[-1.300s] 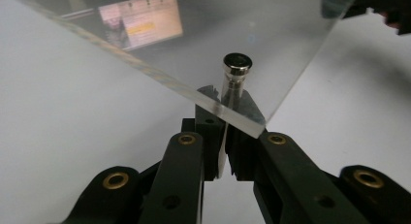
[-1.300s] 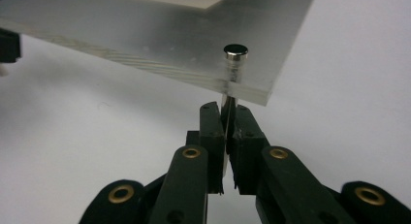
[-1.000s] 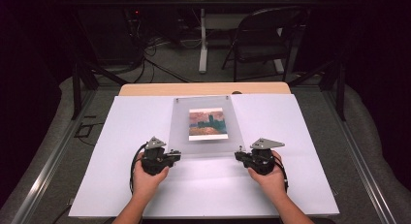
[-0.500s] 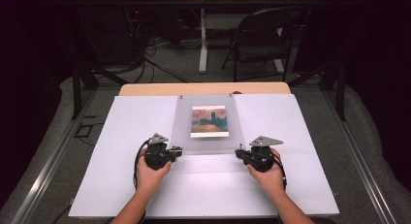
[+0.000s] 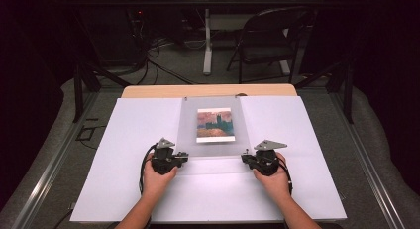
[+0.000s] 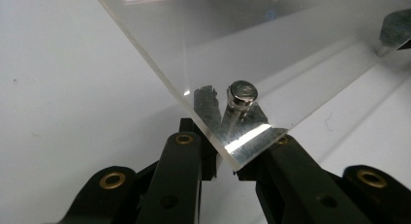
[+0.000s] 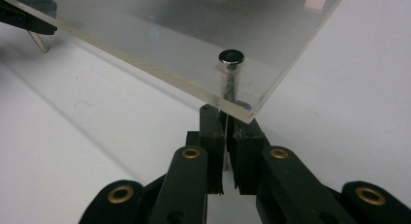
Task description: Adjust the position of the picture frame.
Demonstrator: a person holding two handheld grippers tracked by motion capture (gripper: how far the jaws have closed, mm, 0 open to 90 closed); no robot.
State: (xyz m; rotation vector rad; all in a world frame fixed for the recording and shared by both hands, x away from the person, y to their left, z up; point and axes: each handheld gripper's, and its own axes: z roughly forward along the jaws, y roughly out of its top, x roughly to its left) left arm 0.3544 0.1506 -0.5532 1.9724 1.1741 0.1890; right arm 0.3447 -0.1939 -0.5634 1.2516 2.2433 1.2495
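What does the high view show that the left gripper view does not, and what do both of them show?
High view: the whole clear acrylic panel with the painting print in it, both hands, a folding chair behind the table, and the right gripper at the panel's near right corner.

Left gripper view: close up, the left gripper shut on a small silver stud that passes through the panel's corner, with a metal fingertip seen through the plastic.

Both: the panel, the left gripper and the white table cover.

The clear plastic panel [image 6: 271, 54] looks glossy and smooth, its standoff [image 6: 241, 94] polished metal. The fingers [image 7: 213, 136] are matt black plastic; the desk [image 5: 124, 154] matt white.
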